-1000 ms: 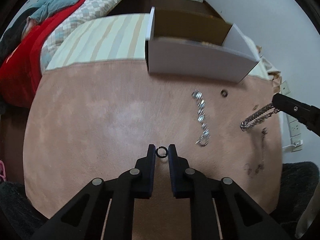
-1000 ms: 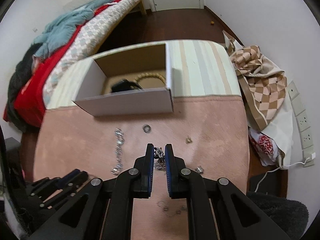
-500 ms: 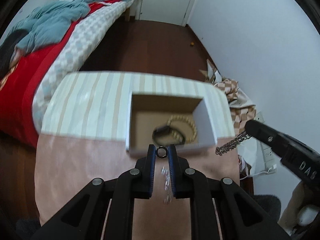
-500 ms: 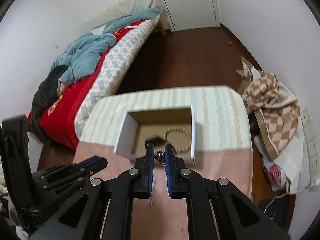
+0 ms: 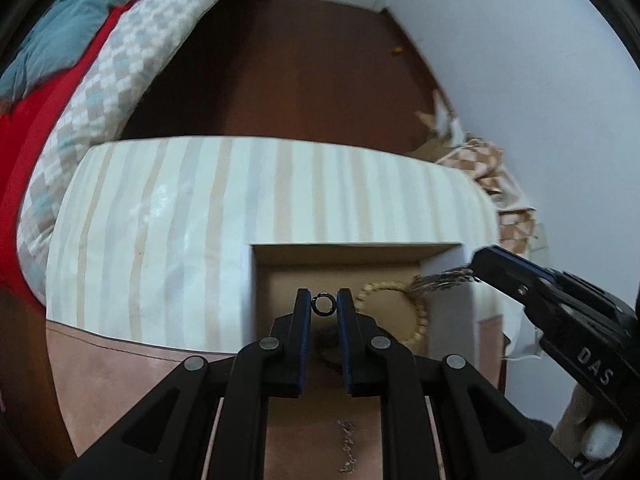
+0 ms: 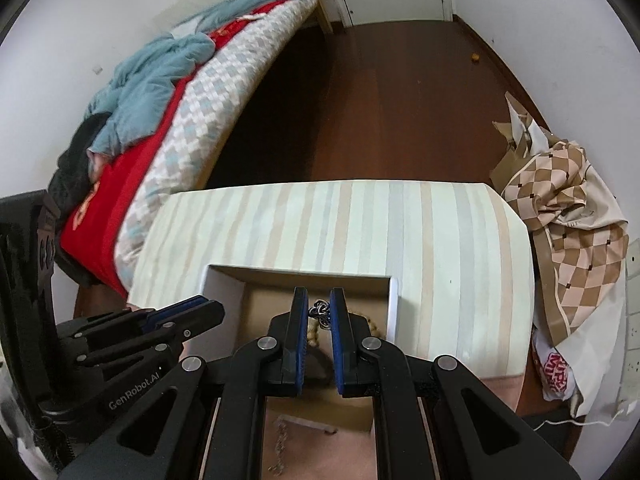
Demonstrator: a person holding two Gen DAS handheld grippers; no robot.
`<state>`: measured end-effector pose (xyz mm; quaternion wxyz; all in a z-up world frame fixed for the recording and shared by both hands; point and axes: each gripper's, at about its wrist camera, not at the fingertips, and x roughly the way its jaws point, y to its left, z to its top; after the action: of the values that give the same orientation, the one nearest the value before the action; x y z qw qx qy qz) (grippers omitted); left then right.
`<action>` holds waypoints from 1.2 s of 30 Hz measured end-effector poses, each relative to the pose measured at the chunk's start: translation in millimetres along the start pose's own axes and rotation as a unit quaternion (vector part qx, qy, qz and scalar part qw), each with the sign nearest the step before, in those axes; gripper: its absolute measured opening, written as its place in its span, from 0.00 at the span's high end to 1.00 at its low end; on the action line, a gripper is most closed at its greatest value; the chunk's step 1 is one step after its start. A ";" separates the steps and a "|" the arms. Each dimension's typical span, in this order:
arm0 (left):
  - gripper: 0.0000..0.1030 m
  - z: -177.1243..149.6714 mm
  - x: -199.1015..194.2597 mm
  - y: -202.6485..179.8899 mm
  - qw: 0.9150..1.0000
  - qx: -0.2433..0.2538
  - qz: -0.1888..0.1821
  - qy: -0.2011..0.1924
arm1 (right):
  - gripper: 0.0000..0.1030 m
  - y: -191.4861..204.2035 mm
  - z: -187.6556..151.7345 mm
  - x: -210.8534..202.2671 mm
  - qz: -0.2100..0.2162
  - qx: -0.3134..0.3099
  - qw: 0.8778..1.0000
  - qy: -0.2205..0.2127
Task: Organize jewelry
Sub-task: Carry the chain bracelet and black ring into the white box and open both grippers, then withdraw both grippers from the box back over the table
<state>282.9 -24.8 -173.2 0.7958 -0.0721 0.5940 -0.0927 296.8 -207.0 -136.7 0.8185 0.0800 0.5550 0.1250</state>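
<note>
My left gripper point(image 5: 323, 305) is shut on a small dark ring point(image 5: 323, 304) and holds it over the open white cardboard box point(image 5: 251, 280). A beaded tan bracelet point(image 5: 416, 316) and a dark item point(image 5: 332, 354) lie inside the box. My right gripper point(image 6: 319, 309) is shut on a silver chain point(image 6: 320, 310) above the same box point(image 6: 394, 304). In the left wrist view it point(image 5: 476, 272) enters from the right with the chain point(image 5: 440, 280) hanging over the box's right wall. In the right wrist view the left gripper point(image 6: 200, 312) sits at the lower left.
The box stands on a striped cloth point(image 5: 180, 220) over a pink table mat point(image 5: 120, 380). A thin chain point(image 5: 348, 448) lies on the mat near me. A bed with red and checked covers point(image 6: 180, 120) is at the left, and a checked cloth pile point(image 6: 568, 216) at the right.
Both grippers have moved forward from the mat to above the box, each carrying its piece. The box now sits directly under the fingertips.
</note>
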 end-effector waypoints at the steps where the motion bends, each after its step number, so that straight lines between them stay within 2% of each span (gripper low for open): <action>1: 0.89 3.6 1.8 3.0 1.000 -0.007 0.001 0.002 | 0.89 -2.3 4.4 7.7 0.006 0.004 1.000 0.016; 2: 0.88 6.5 1.6 4.3 1.000 -0.012 0.000 0.002 | 0.88 -4.6 7.3 12.0 0.008 0.010 1.000 0.026; 4: 0.74 10.7 -0.6 7.2 1.000 -0.020 0.002 0.001 | 0.88 -8.5 9.5 16.1 0.008 0.017 0.999 0.036; 5: 0.51 12.4 -3.4 8.2 1.000 -0.020 0.007 -0.005 | 0.87 -9.5 10.2 16.2 0.010 0.019 0.999 0.038; 6: 0.32 13.7 -7.1 9.7 1.000 -0.023 0.013 -0.011 | 0.84 -11.2 10.8 14.7 0.009 0.021 0.999 0.037; 8: 0.32 14.8 -15.2 12.0 0.999 -0.024 0.013 -0.025 | 0.66 -12.7 9.4 9.7 0.005 0.022 0.999 0.033; 10: 0.30 15.9 -22.2 13.9 0.999 -0.023 0.027 -0.032 | 0.58 -13.7 6.9 5.1 -0.003 0.022 0.999 0.031; 11: 0.27 15.2 -24.4 14.8 0.999 -0.022 0.030 -0.035 | 0.54 -12.6 5.1 3.3 -0.007 0.022 0.999 0.031; 14: 0.04 8.2 -31.3 15.9 0.997 -0.014 0.058 -0.050 | 0.41 -10.5 -4.1 -3.0 -0.038 0.011 0.999 0.027; 18: 0.02 -10.7 -34.2 19.7 0.994 -0.008 0.094 -0.061 | 0.10 -5.9 -22.8 -6.4 -0.095 -0.005 0.995 0.024; 20: 0.02 -21.9 -34.2 20.7 0.992 -0.004 0.110 -0.068 | 0.06 -3.8 -32.8 -5.2 -0.122 -0.010 0.992 0.027; 26: 0.02 -50.5 -31.7 22.6 0.989 -0.005 0.128 -0.068 | 0.02 -1.1 -64.6 -1.1 -0.155 -0.014 0.987 0.038; 36: 0.02 -85.1 -69.2 5.1 0.986 0.004 0.137 -0.099 | 0.02 11.5 -90.8 -42.6 -0.177 -0.011 0.984 -0.004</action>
<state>182.4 -4.1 -134.0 0.8563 0.0047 0.5159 0.0222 196.1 -209.2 -129.5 0.8309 -0.0286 0.5555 -0.0161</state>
